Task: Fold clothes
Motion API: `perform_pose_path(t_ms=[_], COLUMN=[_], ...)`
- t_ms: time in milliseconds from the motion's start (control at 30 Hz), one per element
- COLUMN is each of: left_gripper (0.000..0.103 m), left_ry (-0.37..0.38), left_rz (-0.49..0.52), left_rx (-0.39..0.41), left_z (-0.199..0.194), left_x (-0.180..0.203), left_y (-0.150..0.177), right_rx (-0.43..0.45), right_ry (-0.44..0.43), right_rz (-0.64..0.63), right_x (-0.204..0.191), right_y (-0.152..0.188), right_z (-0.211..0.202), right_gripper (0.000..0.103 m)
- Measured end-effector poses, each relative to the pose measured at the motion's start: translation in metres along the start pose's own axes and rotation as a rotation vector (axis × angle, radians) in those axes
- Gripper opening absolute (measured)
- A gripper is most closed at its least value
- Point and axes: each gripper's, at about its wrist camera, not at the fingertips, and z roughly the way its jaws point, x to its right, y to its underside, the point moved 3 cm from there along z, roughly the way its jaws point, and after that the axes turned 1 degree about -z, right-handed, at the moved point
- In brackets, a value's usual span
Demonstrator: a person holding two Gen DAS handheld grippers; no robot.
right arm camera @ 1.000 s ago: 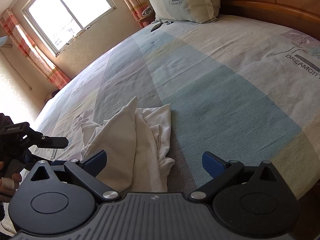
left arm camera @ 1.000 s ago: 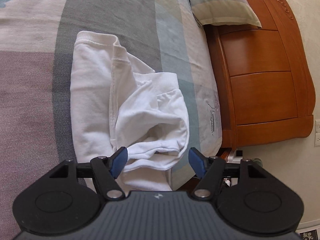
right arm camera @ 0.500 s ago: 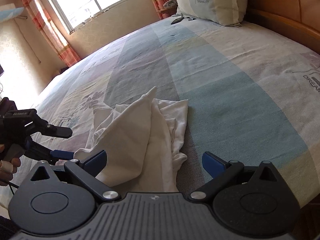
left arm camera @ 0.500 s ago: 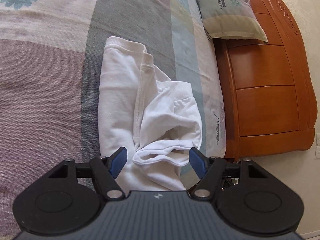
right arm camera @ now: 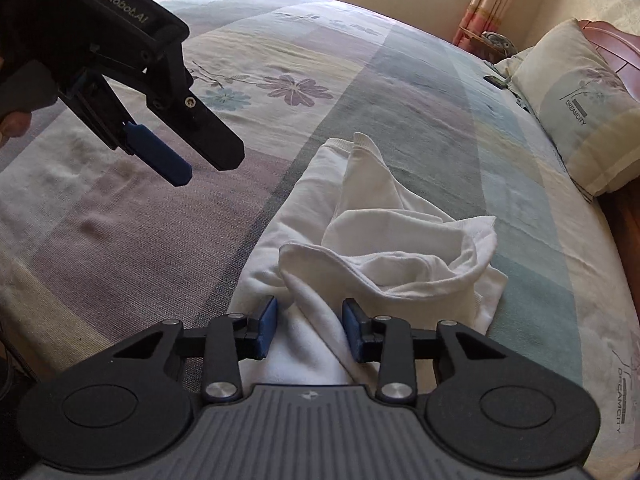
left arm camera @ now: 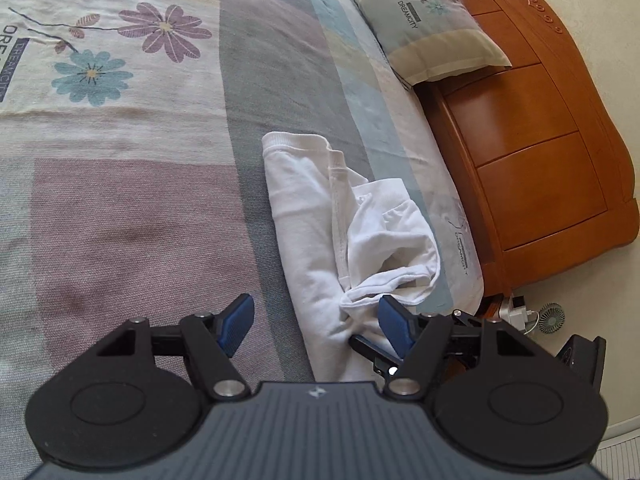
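Note:
A white garment point(left arm camera: 320, 216) lies bunched and partly folded on the bed, near its edge; it also shows in the right wrist view point(right arm camera: 384, 240). My left gripper point(left arm camera: 316, 322) is open and empty, raised above the garment's near end, and appears in the right wrist view point(right arm camera: 188, 160) at upper left. My right gripper point(right arm camera: 308, 328) has its jaws half closed around a raised fold of the garment's near end, with cloth between the blue pads point(right arm camera: 267, 326). Part of the right gripper point(left arm camera: 372, 350) shows under the cloth in the left wrist view.
The bed point(left arm camera: 140, 220) has a patchwork floral cover. A pillow point(left arm camera: 428, 28) lies against the wooden headboard point(left arm camera: 540, 160); it also shows in the right wrist view point(right arm camera: 580, 112). A small fan point(left arm camera: 552, 316) stands on the floor beside the bed. Curtains point(right arm camera: 484, 8) hang by the window.
My right gripper moved in to the garment's near end and narrowed its jaws around a fold. My left gripper lifted and drew back to the left, staying open.

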Motion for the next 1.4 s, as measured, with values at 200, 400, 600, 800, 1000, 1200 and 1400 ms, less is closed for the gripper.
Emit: perform_pose_path(t_ms=[200,400,600,800,1000,1200,1400], left_gripper=[0.069,0.069,0.069,0.069,0.070,0.070,0.071], left_ry=[0.007,0.007,-0.006,0.005,0.026,0.001,-0.123], left_rz=[-0.036,-0.053,-0.038,0.001,0.045,0.163,0.318], left_rx=[0.027,0.033,0.012,-0.019,-0.063,-0.089,-0.062], left_z=[-0.020,-0.020,-0.005,0.021,0.058,0.086,0.079], left_x=[-0.023,-0.027,-0.015,0.015,0.051,0.086,0.097], left_y=[0.005,0.007,0.004,-0.004,-0.014,-0.009,-0.006], right_rx=[-0.017,-0.029,0.014,-0.014,-0.069,-0.045,0.072], right_ry=[0.016,0.088,0.120,0.126,0.055,-0.018,-0.131], right_rz=[0.069,0.105,0.249,0.467,0.648,0.710,0.720], right_x=[-0.001,0.011,0.054,0.107,0.132,0.149,0.161], right_y=[-0.013,-0.009,0.007,0.061,0.116,0.138,0.142], right_z=[0.000,-0.005,-0.034,-0.043,-0.030,-0.035,-0.060], right_gripper=[0.040,0.007,0.007,0.009,0.033,0.050,0.063])
